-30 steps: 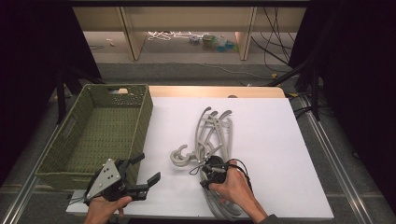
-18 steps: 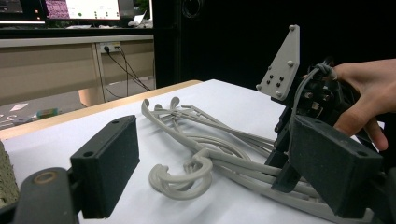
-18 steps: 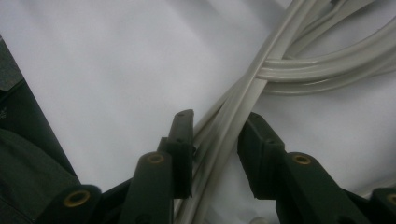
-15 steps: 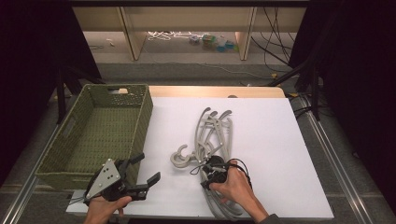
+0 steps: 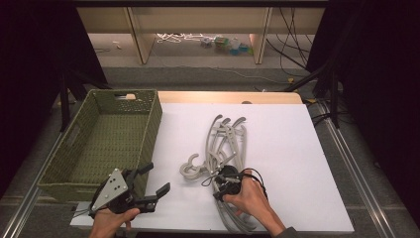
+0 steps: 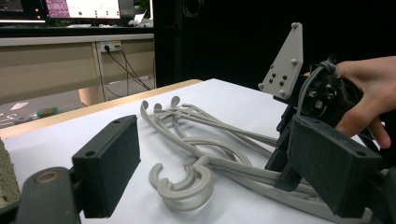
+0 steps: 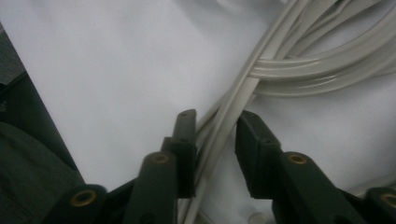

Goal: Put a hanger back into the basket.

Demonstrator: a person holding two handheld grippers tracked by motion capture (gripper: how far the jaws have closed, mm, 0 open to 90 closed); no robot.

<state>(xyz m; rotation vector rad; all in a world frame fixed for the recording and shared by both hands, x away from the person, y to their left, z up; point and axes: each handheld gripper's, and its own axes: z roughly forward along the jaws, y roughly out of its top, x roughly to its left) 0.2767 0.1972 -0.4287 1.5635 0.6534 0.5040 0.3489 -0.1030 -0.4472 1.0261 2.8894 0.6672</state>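
Several grey plastic hangers (image 5: 225, 139) lie in a tangled pile on the white tabletop (image 5: 292, 148), their hooks (image 5: 190, 168) curling out to the left. My right gripper (image 5: 221, 185) points down onto the pile's near end. In the right gripper view its jaws (image 7: 212, 140) straddle a couple of thin hanger bars (image 7: 280, 70); they have just been closing, and a slight gap still shows beside the right pad. My left gripper (image 5: 157, 177) hovers open and empty at the front left, aimed at the pile (image 6: 196, 135), with the right gripper (image 6: 284, 154) seen beyond it.
A green woven basket (image 5: 151, 124) stands at the left of the table, empty inside, just behind my left gripper. Bare white surface stretches to the right of the hangers. Shelving and cables lie on the floor beyond the far edge.
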